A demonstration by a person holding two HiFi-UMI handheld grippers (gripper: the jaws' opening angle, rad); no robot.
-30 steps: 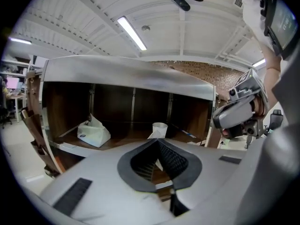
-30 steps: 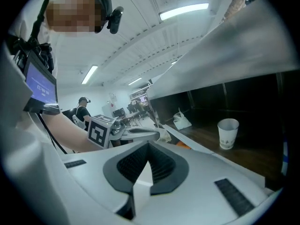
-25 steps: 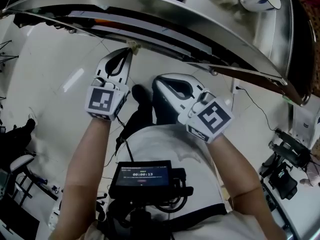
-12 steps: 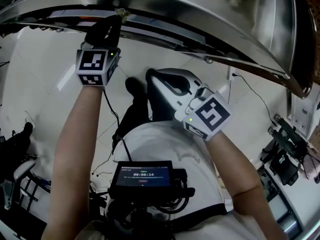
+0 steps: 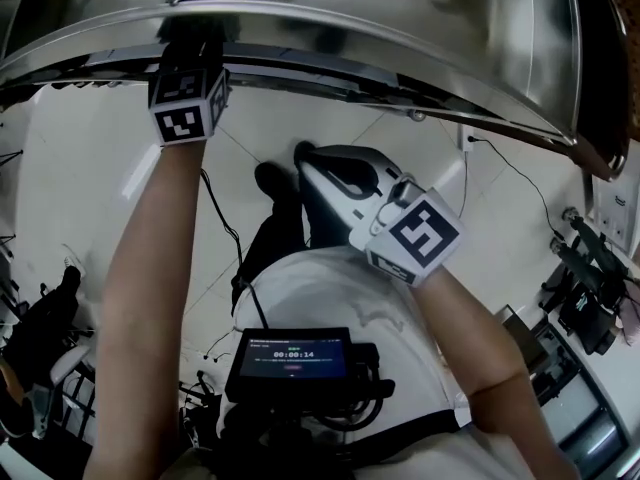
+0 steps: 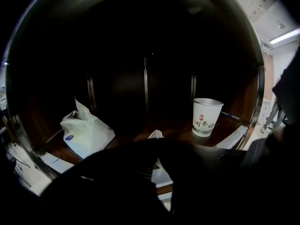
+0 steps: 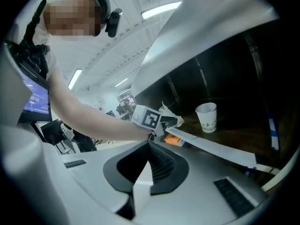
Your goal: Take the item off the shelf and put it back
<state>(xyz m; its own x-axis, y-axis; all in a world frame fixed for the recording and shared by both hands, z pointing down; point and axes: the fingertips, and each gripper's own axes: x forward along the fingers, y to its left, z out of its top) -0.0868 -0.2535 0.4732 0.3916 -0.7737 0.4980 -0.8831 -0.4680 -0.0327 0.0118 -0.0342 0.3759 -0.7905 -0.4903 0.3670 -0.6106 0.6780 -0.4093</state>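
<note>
Right gripper (image 7: 147,142): white shell, black ribbed pads, teardrop cut-out. Left gripper (image 6: 157,142) reads dark in its own view. Each carries a white marker cube with black square codes: left cube (image 5: 187,103), right cube (image 5: 418,240). Thin black cable (image 5: 225,220) runs off the left one. White short-sleeved shirt (image 5: 330,288). Black chest screen (image 5: 293,356), cable bundle under it. Black headset (image 7: 111,18).

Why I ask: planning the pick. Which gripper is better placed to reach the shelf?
Left. The left gripper is at the shelf edge, facing the paper cup and tissue pack; the right gripper hangs back below.
</note>
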